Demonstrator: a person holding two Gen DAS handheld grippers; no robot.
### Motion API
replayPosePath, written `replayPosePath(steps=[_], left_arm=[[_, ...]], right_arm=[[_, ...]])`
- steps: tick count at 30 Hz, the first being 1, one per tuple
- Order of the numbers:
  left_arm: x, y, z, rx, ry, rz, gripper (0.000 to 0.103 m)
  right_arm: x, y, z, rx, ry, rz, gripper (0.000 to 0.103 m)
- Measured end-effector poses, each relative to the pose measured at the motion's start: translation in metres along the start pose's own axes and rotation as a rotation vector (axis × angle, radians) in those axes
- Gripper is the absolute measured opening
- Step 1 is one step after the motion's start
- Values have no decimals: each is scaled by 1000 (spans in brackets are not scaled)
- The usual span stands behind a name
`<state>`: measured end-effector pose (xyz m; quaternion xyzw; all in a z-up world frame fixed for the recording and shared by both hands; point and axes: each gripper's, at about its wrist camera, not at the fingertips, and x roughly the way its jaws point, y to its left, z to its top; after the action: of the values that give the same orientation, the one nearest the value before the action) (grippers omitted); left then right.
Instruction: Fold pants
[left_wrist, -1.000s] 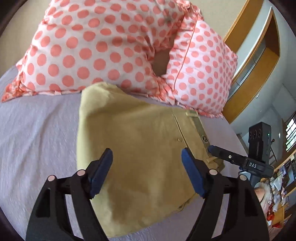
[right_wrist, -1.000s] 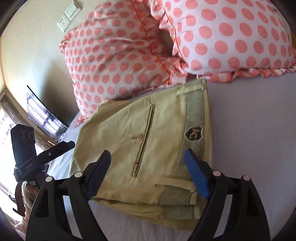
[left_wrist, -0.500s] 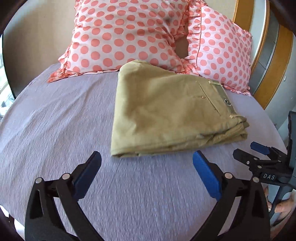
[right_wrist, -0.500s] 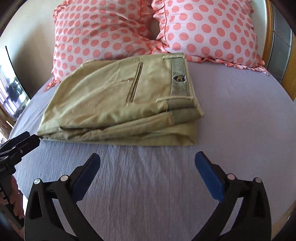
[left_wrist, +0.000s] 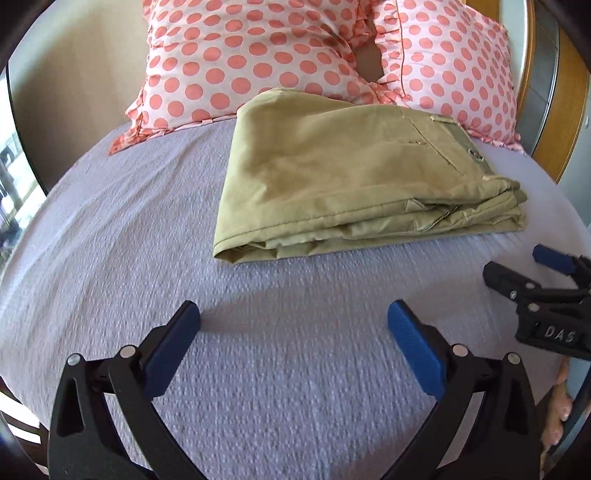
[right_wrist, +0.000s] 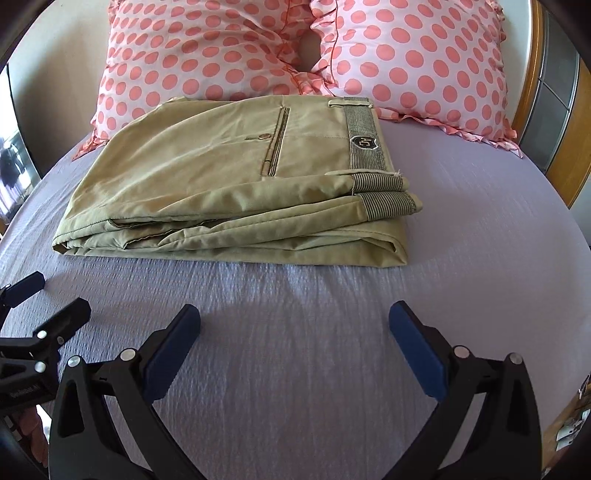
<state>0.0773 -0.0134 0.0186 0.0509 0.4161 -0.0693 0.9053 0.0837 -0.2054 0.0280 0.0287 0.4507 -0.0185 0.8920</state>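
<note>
The khaki pants (left_wrist: 351, 173) lie folded into a compact stack on the lilac bedsheet (left_wrist: 147, 258), waistband to the right. In the right wrist view the pants (right_wrist: 221, 184) show a back pocket and striped waistband. My left gripper (left_wrist: 293, 321) is open and empty, low over the sheet in front of the pants, not touching them. My right gripper (right_wrist: 294, 321) is open and empty, also in front of the pants. The right gripper appears at the right edge of the left wrist view (left_wrist: 546, 273); the left gripper appears at the left edge of the right wrist view (right_wrist: 33, 306).
Two pink polka-dot pillows (left_wrist: 258, 55) (right_wrist: 417, 59) lean against the wall behind the pants. A wooden headboard frame (left_wrist: 569, 110) stands at the right. The bed edge curves away at the left and right.
Both grippers have pulled back from over the pants toward the near side of the bed. The folded pants lie still, now fully in view.
</note>
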Motion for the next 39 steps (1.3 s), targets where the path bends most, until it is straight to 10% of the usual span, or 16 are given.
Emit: replayPosePath(steps=[39], left_arm=[[4, 9, 3, -46, 2, 13, 101]], right_arm=[[-1, 0, 0, 2, -6, -1, 102]])
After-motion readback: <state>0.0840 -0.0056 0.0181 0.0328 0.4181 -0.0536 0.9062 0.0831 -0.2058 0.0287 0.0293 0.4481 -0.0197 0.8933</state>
